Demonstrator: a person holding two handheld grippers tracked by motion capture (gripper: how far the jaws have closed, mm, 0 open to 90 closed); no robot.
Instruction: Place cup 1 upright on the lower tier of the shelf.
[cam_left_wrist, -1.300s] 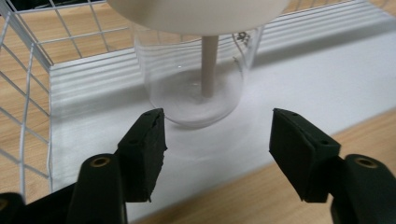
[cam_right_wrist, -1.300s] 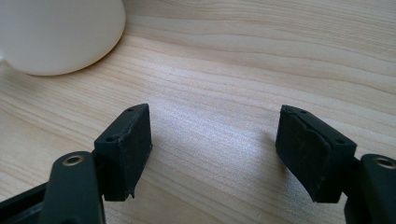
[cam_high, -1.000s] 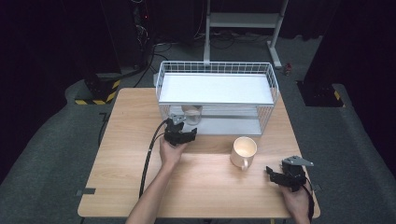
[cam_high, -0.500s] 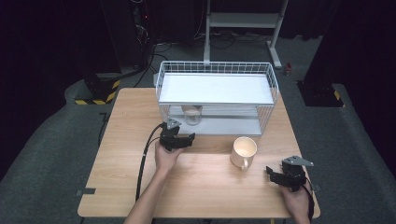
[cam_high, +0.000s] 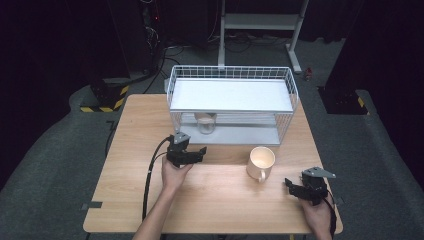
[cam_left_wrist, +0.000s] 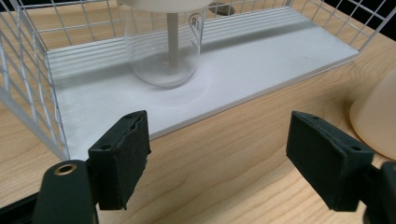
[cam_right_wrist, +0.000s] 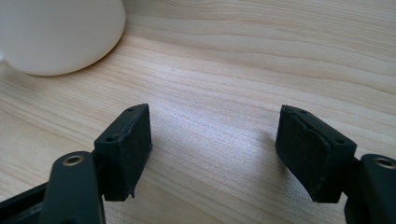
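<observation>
A clear glass jar (cam_high: 205, 122) (cam_left_wrist: 163, 51) stands upright on the lower shelf of a white wire rack (cam_high: 232, 72) (cam_left_wrist: 28, 93). My left gripper (cam_high: 200, 151) (cam_left_wrist: 217, 135) hovers over the wood just in front of that shelf, apart from the jar. Its jaws have just been opening and nothing is between them. A cream mug (cam_high: 261, 161) (cam_left_wrist: 376, 116) (cam_right_wrist: 60, 32) sits on the table to the right of it. Near the front right corner my right gripper (cam_high: 290, 184) (cam_right_wrist: 215, 140) rests open over bare wood, pointing toward the mug.
The wooden table (cam_high: 225, 200) has free room across its left half and front. The rack's upper shelf (cam_high: 230, 95) overhangs the jar. A black cable (cam_high: 150, 175) trails from the left gripper toward the front edge. Dark floor and stands surround the table.
My left gripper has drawn back from the jar toward the near side and its jaws stand wider. The jar stays on the lower shelf. The right gripper has not moved.
</observation>
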